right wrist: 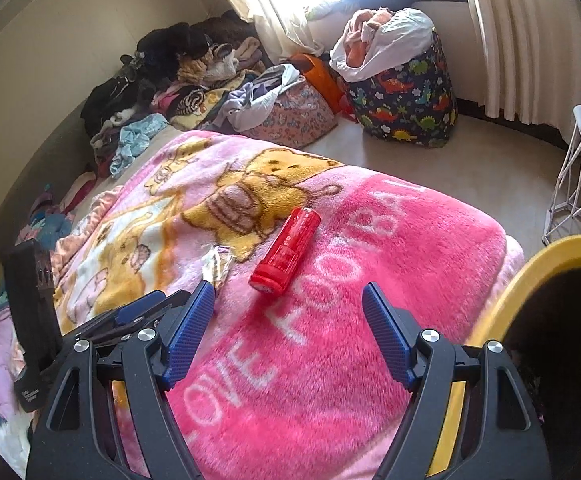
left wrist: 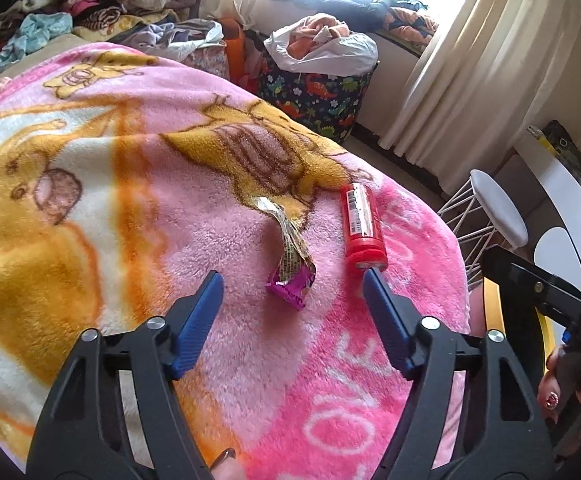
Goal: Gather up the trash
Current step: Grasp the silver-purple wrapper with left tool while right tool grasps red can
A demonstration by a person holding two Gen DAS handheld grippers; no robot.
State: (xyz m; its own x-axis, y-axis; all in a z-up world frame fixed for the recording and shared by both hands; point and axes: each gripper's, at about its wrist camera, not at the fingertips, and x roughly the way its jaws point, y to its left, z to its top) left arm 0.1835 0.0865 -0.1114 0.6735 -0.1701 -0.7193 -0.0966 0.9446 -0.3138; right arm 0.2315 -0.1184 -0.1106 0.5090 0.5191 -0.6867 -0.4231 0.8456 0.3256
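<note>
Left gripper [left wrist: 293, 276] is hovering spread wide over the purple wrapper [left wrist: 290, 258] lying on the pink blanket [left wrist: 250, 360], right gripper [right wrist: 288, 290] likewise released near the red tube [right wrist: 286, 250]; fingers risk snagging plush fleece or nudging the tube rolling.

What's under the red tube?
The red tube lies flat on the pink blanket, over its white lettering. Beside it, the crumpled wrapper. Nothing else shows beneath; the contact patch is hidden.
</note>
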